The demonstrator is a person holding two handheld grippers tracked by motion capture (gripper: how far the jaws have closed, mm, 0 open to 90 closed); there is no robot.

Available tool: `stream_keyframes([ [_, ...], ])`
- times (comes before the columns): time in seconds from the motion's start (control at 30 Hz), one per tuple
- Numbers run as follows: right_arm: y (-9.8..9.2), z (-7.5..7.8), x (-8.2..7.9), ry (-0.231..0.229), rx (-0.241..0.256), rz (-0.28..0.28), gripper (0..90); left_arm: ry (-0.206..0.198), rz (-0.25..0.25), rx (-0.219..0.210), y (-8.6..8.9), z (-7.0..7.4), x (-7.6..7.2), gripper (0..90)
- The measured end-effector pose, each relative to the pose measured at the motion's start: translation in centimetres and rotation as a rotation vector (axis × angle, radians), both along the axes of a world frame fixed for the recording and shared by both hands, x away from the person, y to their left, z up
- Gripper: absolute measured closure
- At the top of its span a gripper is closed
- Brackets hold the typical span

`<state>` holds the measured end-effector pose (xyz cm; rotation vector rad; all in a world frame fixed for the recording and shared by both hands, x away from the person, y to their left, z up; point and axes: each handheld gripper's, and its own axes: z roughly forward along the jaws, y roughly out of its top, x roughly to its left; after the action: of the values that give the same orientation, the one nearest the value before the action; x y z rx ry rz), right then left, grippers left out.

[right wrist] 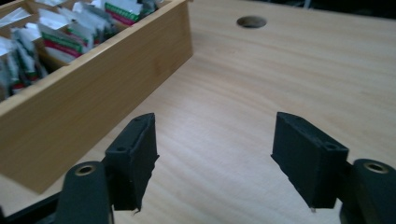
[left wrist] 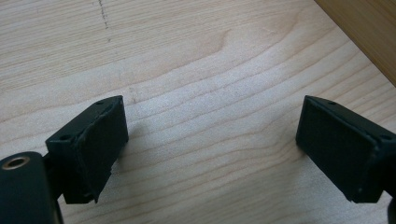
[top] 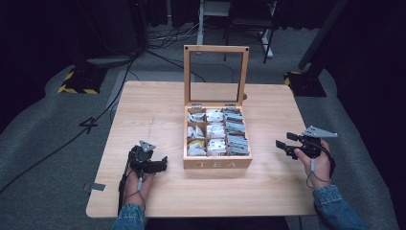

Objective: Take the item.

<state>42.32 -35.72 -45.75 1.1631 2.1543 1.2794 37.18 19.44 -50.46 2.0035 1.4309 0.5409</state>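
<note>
Both grippers rest on the table (top: 143, 100) with jaws spread, empty: left gripper (top: 164, 164) and right gripper (top: 279, 144) flank the open tea box (top: 218, 163) between them.

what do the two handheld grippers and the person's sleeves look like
Both grippers are black, each with two flat rectangular jaws with small screw holes. The left gripper and right gripper each carry a grey three-cornered plate on top, and a thin grey cable trails from each over the hand. The person wears blue denim sleeves with buttoned-looking cuffs.
</note>
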Motion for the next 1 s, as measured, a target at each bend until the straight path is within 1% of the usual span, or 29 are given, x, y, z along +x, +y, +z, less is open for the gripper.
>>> stream_keyframes([
  [0.03, 0.0, 0.0, 0.0, 0.0, 0.0, 0.0, 30.4, 0.0, 0.0, 0.0, 0.0, 0.0, 0.0, 9.5],
  [0.07, 0.2, 0.3, -0.2, 0.049, -0.005, 0.011, 30.5, 0.0, 0.0, 0.0, 0.0, 0.0, 0.0, 9.5],
  [0.1, 0.6, 0.6, -0.3, 0.071, -0.017, 0.039, 31.0, 0.0, 0.0, 0.0, 0.0, 0.0, 0.0, 9.5],
  [0.13, 0.8, 0.7, -0.4, 0.072, -0.026, 0.056, 32.6, 0.0, 0.0, 0.0, 0.0, 0.0, 0.0, 9.5],
  [0.17, 1.0, 0.9, -0.4, 0.068, -0.032, 0.072, 33.7, -0.001, 0.0, 0.001, 0.0, 0.0, 0.0, 9.5],
  [0.2, 1.4, 1.4, -0.6, 0.055, -0.047, 0.082, 33.6, -0.001, 0.0, 0.001, 0.0, 0.0, 0.0, 9.4],
  [0.23, 1.5, 1.5, -0.7, 0.047, -0.054, 0.085, 33.5, 0.0, 0.0, -0.002, 0.0, 0.0, 0.0, 9.4],
  [0.27, 2.1, 2.2, -1.0, 0.029, -0.056, 0.104, 33.1, 0.002, -0.003, -0.001, 0.0, 0.0, 0.1, 9.3],
  [0.3, 2.1, 2.2, -1.0, 0.029, -0.056, 0.104, 33.1, 0.002, -0.003, -0.001, 0.0, 0.0, 0.1, 9.3],
  [0.37, 2.5, 2.7, -1.2, 0.02, -0.044, 0.119, 32.5, 0.002, -0.003, -0.001, 0.0, 0.0, 0.1, 9.3],
  [0.57, 4.3, 4.5, -1.8, -0.016, -0.032, 0.176, 31.5, 0.001, -0.003, -0.002, 0.0, 0.0, 0.1, 9.4],
  [0.6, 4.3, 4.5, -1.8, -0.016, -0.032, 0.176, 31.5, 0.001, -0.003, -0.002, 0.0, 0.0, 0.1, 9.4],
  [0.63, 4.9, 5.0, -1.9, -0.011, -0.05, 0.193, 33.1, 0.001, -0.003, -0.001, 0.0, 0.0, 0.1, 9.4],
  [0.67, 4.9, 5.0, -1.9, -0.011, -0.05, 0.193, 33.1, 0.001, -0.003, -0.001, 0.0, 0.0, 0.1, 9.4],
  [0.7, 5.5, 5.2, -2.0, -0.001, -0.048, 0.22, 36.6, 0.001, -0.003, -0.002, 0.0, 0.0, 0.1, 9.4],
  [0.73, 5.8, 5.4, -2.0, 0.005, -0.037, 0.233, 36.7, 0.002, -0.001, -0.001, 0.0, 0.0, 0.1, 9.4],
  [0.8, 6.0, 5.5, -2.0, 0.007, -0.034, 0.242, 37.6, 0.003, 0.002, -0.004, 0.0, 0.0, 0.0, 9.5],
  [0.83, 6.7, 5.7, -2.0, 0.014, -0.03, 0.26, 39.1, 0.0, 0.002, 0.0, 0.0, 0.0, 0.0, 9.5],
  [0.9, 7.3, 6.0, -1.9, 0.015, -0.025, 0.273, 40.1, 0.002, 0.007, 0.0, -0.1, 0.0, -0.3, 9.4],
  [0.93, 7.3, 6.0, -1.9, 0.015, -0.025, 0.273, 40.1, 0.002, 0.007, 0.0, -0.1, 0.0, -0.3, 9.5],
  [0.97, 8.1, 6.3, -1.6, 0.013, -0.017, 0.289, 41.1, 0.004, 0.013, -0.002, -0.1, 0.0, -0.6, 9.5],
  [1.0, 8.1, 6.3, -1.6, 0.013, -0.017, 0.289, 41.1, 0.004, 0.013, -0.002, -0.1, 0.0, -0.6, 9.5],
])
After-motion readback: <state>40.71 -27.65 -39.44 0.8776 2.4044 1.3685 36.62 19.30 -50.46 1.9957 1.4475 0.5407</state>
